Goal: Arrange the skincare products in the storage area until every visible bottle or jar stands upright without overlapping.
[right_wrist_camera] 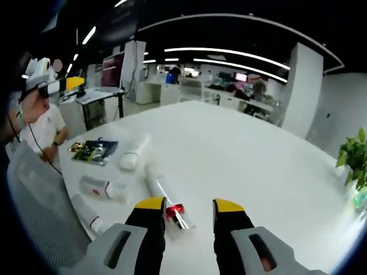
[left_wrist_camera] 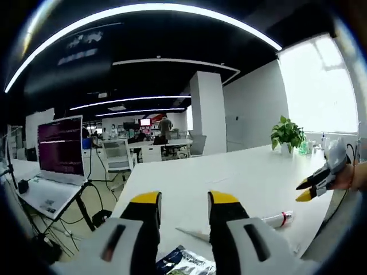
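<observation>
Step in hand, as judged: approach, with nothing yet stood upright. The right gripper [right_wrist_camera: 188, 207] hovers released, jaws parted and empty, above a red-capped tube [right_wrist_camera: 166, 201] lying flat, its cap just inside the left jaw tip. Next move: lower, clench on the tube, tilt it upright. The left gripper [left_wrist_camera: 185, 200] is likewise released and empty; a white tube [left_wrist_camera: 275, 219] lies right of its jaws.

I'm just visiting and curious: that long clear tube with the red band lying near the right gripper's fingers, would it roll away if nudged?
Probably. The tube looks round and lies flat on the smooth white table, so a sideways push would likely roll it. Its glossy surface may slip between the right gripper's open fingers. It seems slim, so likely light.
</observation>
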### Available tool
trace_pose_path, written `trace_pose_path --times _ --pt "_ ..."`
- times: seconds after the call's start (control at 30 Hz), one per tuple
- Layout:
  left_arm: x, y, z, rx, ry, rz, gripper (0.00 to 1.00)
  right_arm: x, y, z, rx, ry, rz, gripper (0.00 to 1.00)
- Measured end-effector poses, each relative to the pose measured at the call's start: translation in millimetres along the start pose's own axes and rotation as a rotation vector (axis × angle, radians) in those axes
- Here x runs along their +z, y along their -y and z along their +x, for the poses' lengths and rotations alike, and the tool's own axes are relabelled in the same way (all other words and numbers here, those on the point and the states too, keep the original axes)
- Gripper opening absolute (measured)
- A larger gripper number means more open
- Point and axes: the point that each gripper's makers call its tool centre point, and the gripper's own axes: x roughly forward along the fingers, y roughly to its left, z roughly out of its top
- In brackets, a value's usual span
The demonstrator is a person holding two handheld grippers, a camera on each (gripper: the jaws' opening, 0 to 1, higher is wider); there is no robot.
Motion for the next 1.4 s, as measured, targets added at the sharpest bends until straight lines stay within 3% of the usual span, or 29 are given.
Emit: trace_pose_path --times 0.07,0.13,0.23,0.33,0.4,0.43,0.47,0.53,0.6,1.03,1.4 --pt "-1.2 16.3 6.9 -0.003 0.021 -0.064 0.27 -1.6 -1.0 1.9 0.007 -0.009 -0.01 0.27" --pt "-11.5 29.1 9.2 -0.002 0.017 -0.043 0.27 -0.1 -1.1 2.3 0.011 -0.003 -0.011 0.27" --pt "-41.2 41.0 6.8 -0.004 -0.058 -0.036 0.26 -3.0 -1.2 3.4 0.014 -0.015 -0.011 0.28" --pt "-58.6 44.0 4.4 -0.009 -0.112 -0.015 0.26 -5.3 -0.9 4.5 0.018 -0.025 -0.015 0.28" --pt "-54.8 42.1 6.2 -0.017 -0.097 0.007 0.25 -4.9 -1.6 5.8 0.022 -0.027 -0.01 0.28" --pt "-50.9 41.3 9.0 -0.029 -0.062 0.061 0.27 -5.3 -2.0 6.7 0.023 -0.032 -0.014 0.28" --pt "-55.0 38.3 11.0 -0.026 -0.071 0.114 0.29 -5.8 -2.2 7.5 0.023 -0.034 -0.017 0.28" --pt "-69.4 31.5 11.5 -0.005 -0.149 0.095 0.29 -6.6 -2.9 8.8 0.021 -0.041 -0.023 0.29" --pt "-74.4 30.7 11.9 -0.011 -0.169 0.051 0.28 -10.1 -3.4 10.3 0.016 -0.063 -0.051 0.29" --pt "-89.9 27.6 10.9 0.0 -0.253 0.065 0.3 -14.5 10.8 21.1 0.053 -0.094 -0.035 0.29" --pt "-97.4 30.1 10.4 -0.01 -0.29 0.09 0.28 -26.4 -14.7 56.2 0.196 -0.194 -0.175 0.3"
